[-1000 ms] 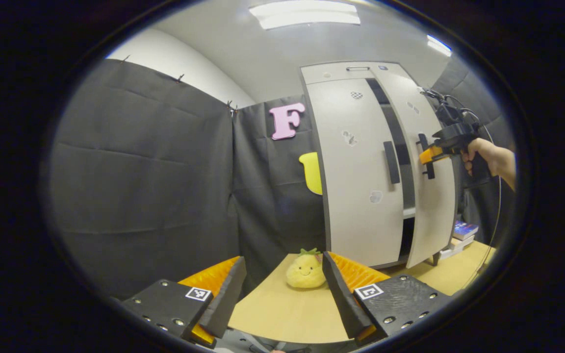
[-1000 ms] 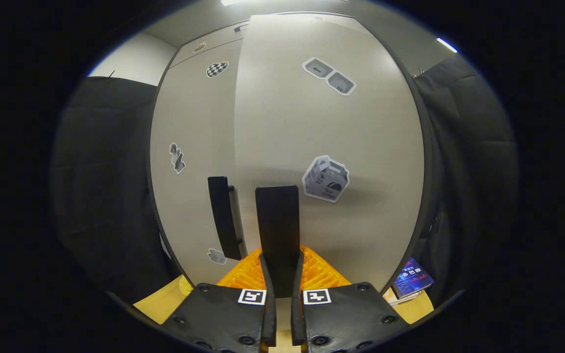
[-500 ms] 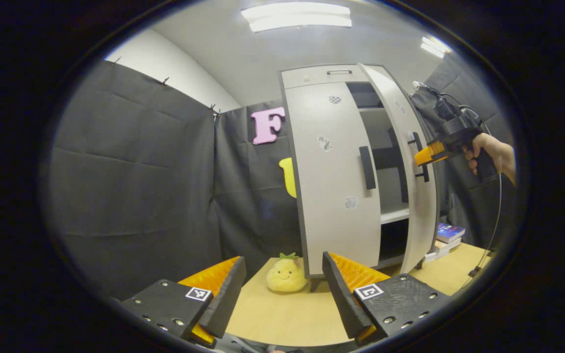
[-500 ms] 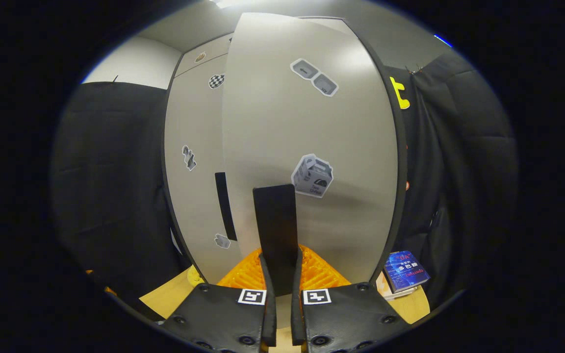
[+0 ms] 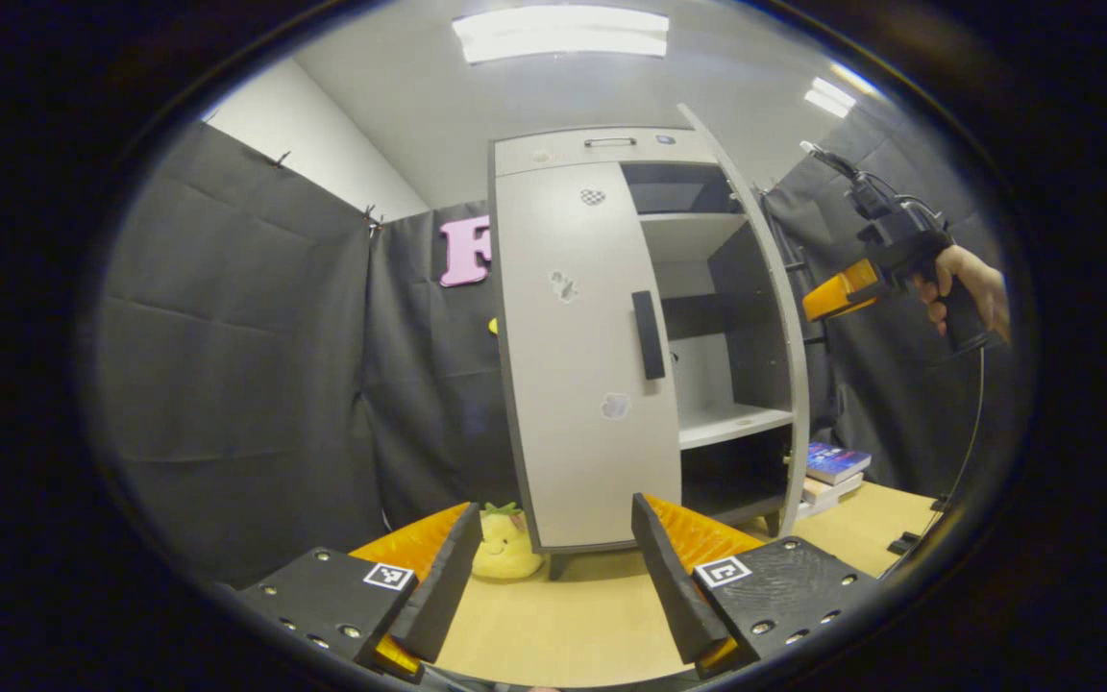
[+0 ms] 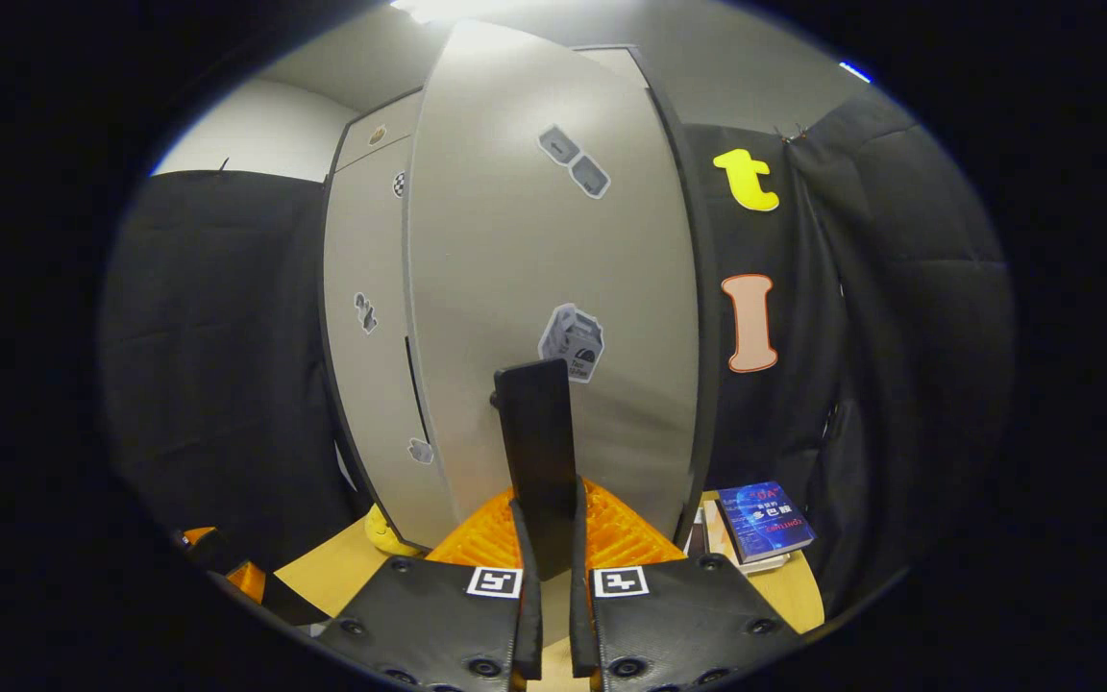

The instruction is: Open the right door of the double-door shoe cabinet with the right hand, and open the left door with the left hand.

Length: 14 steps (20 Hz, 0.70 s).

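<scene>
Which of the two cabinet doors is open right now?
The pale grey right door, swung out edge-on, baring white shelves; the right gripper is clamped on its black bar handle. The pale grey left door sits flush shut.

The right door (image 5: 773, 317) is swinging wider open, baring more shelves (image 5: 731, 423), as the right gripper (image 6: 548, 538) is pulling its handle (image 6: 536, 447).

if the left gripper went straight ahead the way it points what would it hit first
Probably the closed pale grey left cabinet door, low down near its bottom edge; the open left gripper has bare wooden tabletop before it. Depth is uncertain.
</scene>
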Each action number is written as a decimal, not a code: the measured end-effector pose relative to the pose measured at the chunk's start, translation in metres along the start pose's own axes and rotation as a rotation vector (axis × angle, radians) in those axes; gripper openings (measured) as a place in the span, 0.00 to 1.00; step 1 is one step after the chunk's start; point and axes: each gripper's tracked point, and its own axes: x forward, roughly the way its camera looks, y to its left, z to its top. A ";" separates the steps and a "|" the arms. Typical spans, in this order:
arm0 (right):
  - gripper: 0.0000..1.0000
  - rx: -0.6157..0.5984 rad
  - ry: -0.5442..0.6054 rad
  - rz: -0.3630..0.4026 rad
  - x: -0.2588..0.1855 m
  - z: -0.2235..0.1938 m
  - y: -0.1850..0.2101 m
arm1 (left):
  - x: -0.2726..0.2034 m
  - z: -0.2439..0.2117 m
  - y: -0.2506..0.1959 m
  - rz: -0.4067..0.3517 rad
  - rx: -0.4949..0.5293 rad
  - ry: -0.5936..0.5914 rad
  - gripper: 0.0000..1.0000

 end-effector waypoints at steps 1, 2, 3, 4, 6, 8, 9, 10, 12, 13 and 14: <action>0.13 -0.005 0.000 -0.005 -0.005 0.000 -0.006 | 0.001 0.000 -0.006 -0.009 -0.001 -0.002 0.89; 0.13 -0.011 0.001 -0.010 -0.009 -0.001 -0.012 | 0.002 0.001 -0.013 -0.018 -0.004 -0.001 0.89; 0.10 -0.017 0.001 -0.016 -0.013 0.000 -0.018 | 0.003 -0.001 -0.019 -0.026 -0.006 0.001 0.89; 0.13 -0.017 0.003 -0.023 -0.017 0.000 -0.025 | 0.005 -0.001 -0.025 -0.033 -0.007 0.004 0.89; 0.12 -0.010 0.002 -0.047 -0.024 -0.002 -0.039 | 0.006 -0.001 -0.034 -0.042 -0.007 0.004 0.89; 0.12 0.007 -0.004 -0.059 -0.029 -0.001 -0.051 | 0.007 -0.001 -0.042 -0.052 -0.009 0.005 0.89; 0.12 0.016 -0.004 -0.060 -0.031 -0.001 -0.057 | 0.007 -0.002 -0.047 -0.060 -0.011 0.008 0.90; 0.15 0.021 -0.005 -0.059 -0.034 -0.001 -0.061 | 0.008 -0.001 -0.051 -0.065 -0.012 0.009 0.91; 0.12 0.022 -0.010 -0.058 -0.038 -0.002 -0.068 | 0.009 -0.001 -0.059 -0.075 -0.012 0.011 0.90; 0.12 0.019 -0.015 -0.057 -0.040 -0.001 -0.071 | 0.009 -0.001 -0.063 -0.079 -0.010 0.011 0.90; 0.12 0.018 -0.021 -0.059 -0.042 0.000 -0.073 | 0.008 0.001 -0.065 -0.084 -0.009 0.010 0.90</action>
